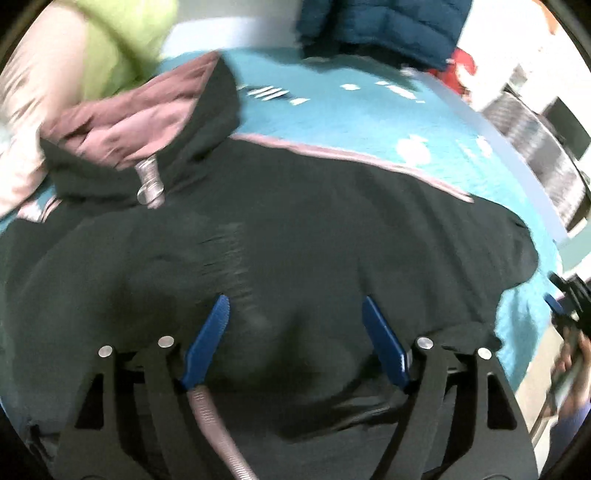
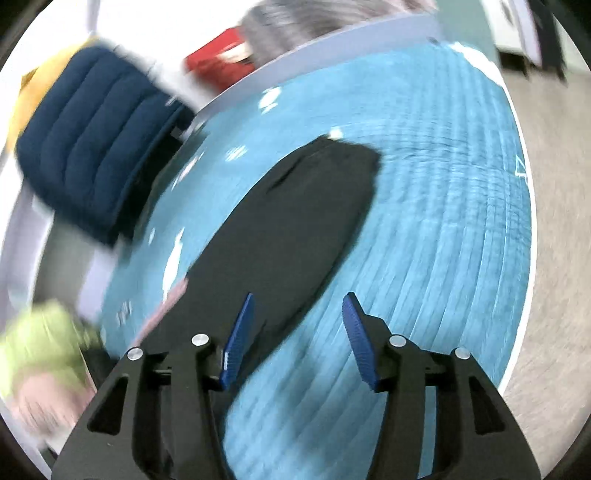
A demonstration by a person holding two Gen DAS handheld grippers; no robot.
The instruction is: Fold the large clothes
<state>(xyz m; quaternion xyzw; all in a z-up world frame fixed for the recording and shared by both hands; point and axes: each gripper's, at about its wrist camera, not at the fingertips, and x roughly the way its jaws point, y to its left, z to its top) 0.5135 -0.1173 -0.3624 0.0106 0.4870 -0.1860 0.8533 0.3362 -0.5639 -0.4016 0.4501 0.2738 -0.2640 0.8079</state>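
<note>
So both grippers are spread open, nothing pinched: left gripper (image 1: 295, 310) over the dark jacket (image 1: 295, 229), right gripper (image 2: 299, 310) above its sleeve (image 2: 295, 214) on the teal cover (image 2: 424, 221).

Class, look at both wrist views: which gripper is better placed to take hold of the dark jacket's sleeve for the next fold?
Probably right. The right gripper hangs open beside the sleeve; the left gripper is over the jacket's body.

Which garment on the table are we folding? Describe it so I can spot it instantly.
Find the turquoise-covered table. The dark jacket lies spread across it, below the navy quilted coat and lime garment. Only it has mauve lining at the collar.
</note>
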